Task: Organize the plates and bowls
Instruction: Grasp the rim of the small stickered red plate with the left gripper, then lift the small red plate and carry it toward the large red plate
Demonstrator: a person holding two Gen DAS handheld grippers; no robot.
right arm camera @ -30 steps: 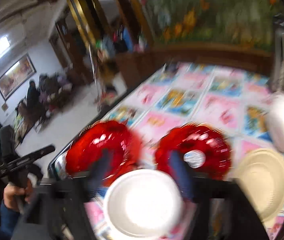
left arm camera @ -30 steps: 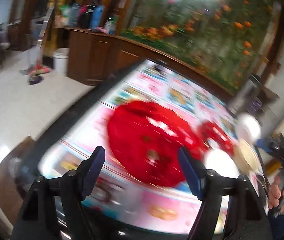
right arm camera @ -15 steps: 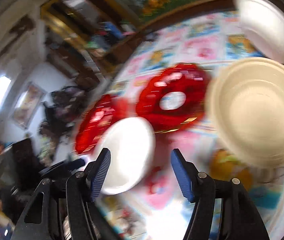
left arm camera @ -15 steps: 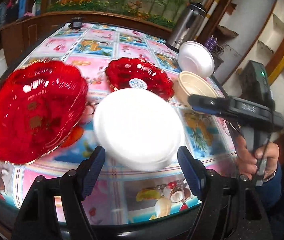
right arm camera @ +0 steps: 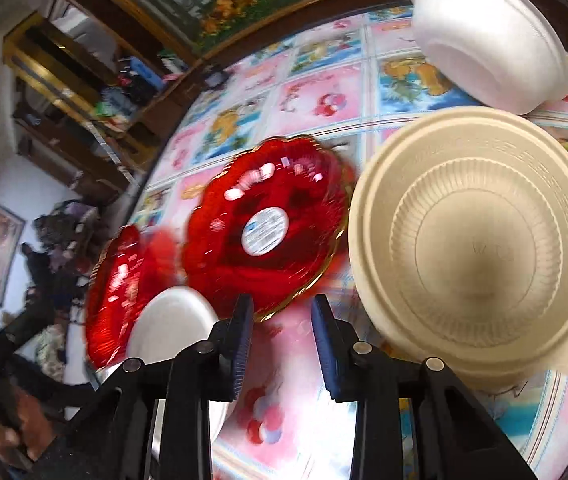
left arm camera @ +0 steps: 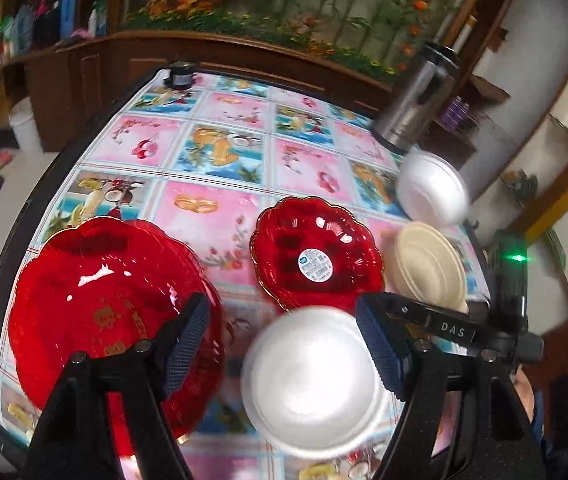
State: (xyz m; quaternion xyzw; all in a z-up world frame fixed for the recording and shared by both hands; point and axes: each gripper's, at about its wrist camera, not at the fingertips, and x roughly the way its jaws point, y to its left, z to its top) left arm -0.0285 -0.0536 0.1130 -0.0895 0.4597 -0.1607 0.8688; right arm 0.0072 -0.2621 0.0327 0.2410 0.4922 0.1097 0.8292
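A large red plate [left arm camera: 108,312] lies at the table's near left. A smaller red plate [left arm camera: 317,254] with a round sticker lies in the middle. A white foam bowl [left arm camera: 311,384] sits near the front edge, between my left gripper's [left arm camera: 284,350] open fingers in view. A cream bowl [left arm camera: 427,268] and a second white foam bowl [left arm camera: 431,194] sit to the right. My right gripper [right arm camera: 282,344] is open and empty, low over the table, just in front of the small red plate [right arm camera: 268,228], with the cream bowl [right arm camera: 479,252] to its right.
The table [left arm camera: 220,208] has a pink and blue fruit-print cloth. A steel thermos [left arm camera: 415,104] stands at the far right corner. A small dark object [left arm camera: 180,74] sits at the far left corner. A wooden cabinet [left arm camera: 84,80] runs behind the table.
My left gripper's view rose and pulled back, so the white foam bowl sits lower in view. My right gripper narrowed its jaws and moved closer to the small red plate and cream bowl.
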